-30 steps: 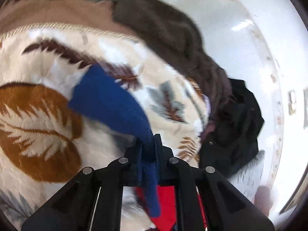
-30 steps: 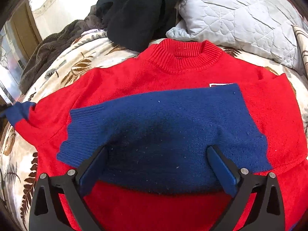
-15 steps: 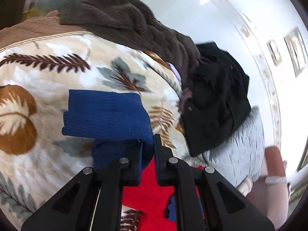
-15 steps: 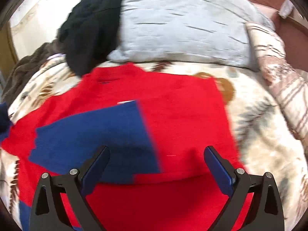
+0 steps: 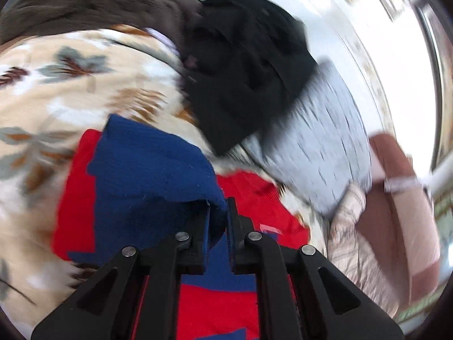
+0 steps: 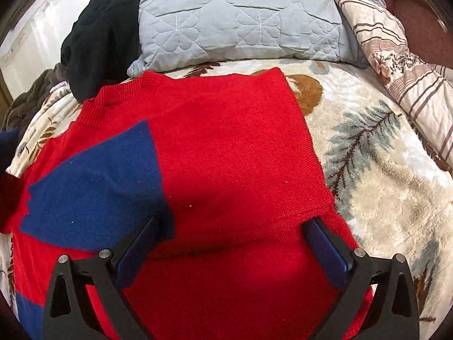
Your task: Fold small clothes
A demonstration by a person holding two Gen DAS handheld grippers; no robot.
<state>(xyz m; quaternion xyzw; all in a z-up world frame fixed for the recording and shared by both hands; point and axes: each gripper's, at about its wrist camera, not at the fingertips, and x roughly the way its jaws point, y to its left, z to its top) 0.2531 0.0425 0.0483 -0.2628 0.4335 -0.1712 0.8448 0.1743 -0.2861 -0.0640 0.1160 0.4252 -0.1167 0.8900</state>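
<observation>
Since the earlier frame, the left tool (image 5: 218, 221) had carried the blue ribbed cuff (image 5: 158, 170) from out over the leaf-print blanket (image 5: 56, 85) back across the red sweater (image 6: 232, 153), and the left wrist view had swung toward the pillows. Its jaws were pressed together, pinching a fold of the cuff's thick knit between the blue-lined pads. That view was blurred by motion.

The right tool (image 6: 236, 243) had shifted rightward along the garment; its jaws stood spread wide with nothing between them, hovering over the red body near the lower middle of the frame. Whether the pads touched the knit could not be told.

The sweater lay flat on the bed, a fine-gauge red knit with a ribbed round collar toward the upper left of the right wrist view. One blue sleeve (image 6: 93, 187) was folded across its chest at the left of the frame, forming a slanted wedge. A small pale label showed on the red knit in the left wrist view, its writing unreadable.

The blanket was plush and cream, printed with brown and grey-green fronds. Beyond the collar sat a grey quilted pillow (image 6: 240, 17) stitched in petal shapes, a heap of black clothing (image 6: 102, 39) to its left, and a striped beige cushion (image 6: 396, 56) at the upper right.
</observation>
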